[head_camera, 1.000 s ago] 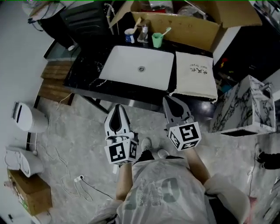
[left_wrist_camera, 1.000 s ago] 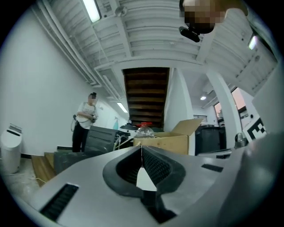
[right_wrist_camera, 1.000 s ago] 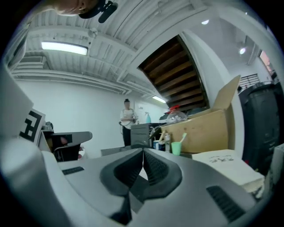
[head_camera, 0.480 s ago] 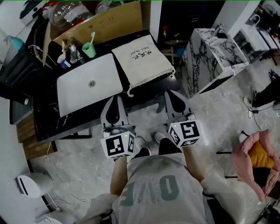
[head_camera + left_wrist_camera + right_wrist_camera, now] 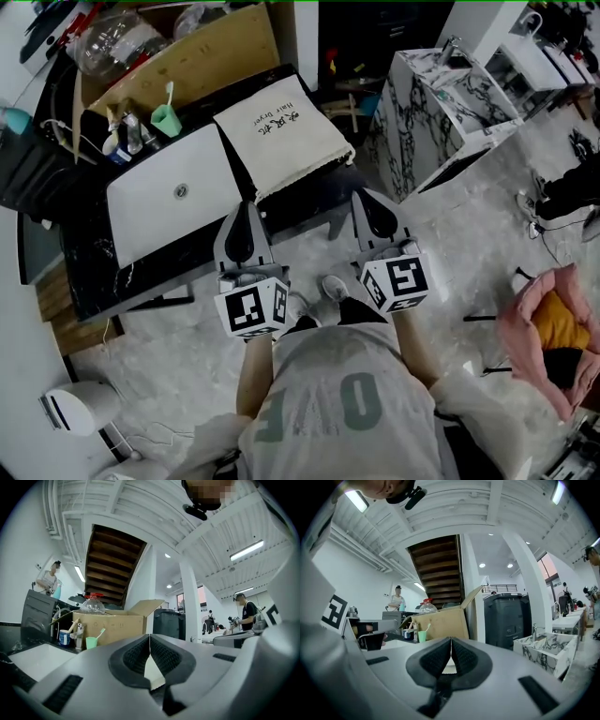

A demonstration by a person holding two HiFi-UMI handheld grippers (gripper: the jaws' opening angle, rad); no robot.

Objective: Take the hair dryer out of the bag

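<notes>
A cream cloth drawstring bag with dark print lies flat on the black counter, just right of the white sink. The hair dryer is not visible. My left gripper is shut and empty, held level in front of the counter's edge, just short of the bag's near corner. My right gripper is also shut and empty, to the right of the bag's near edge. In the left gripper view the closed jaws show a sliver of the bag beyond them. The right gripper view shows closed jaws too.
A cardboard box with a clear bottle stands behind the counter. A green cup with a toothbrush and other cups stand by the sink. A marble-patterned cabinet is at the right, a dark bin beyond. A pink bag lies on the floor.
The view has swung: sink and bag slid leftward and turned. Both grippers stayed shut and now sit closer to the bag's near edge.
</notes>
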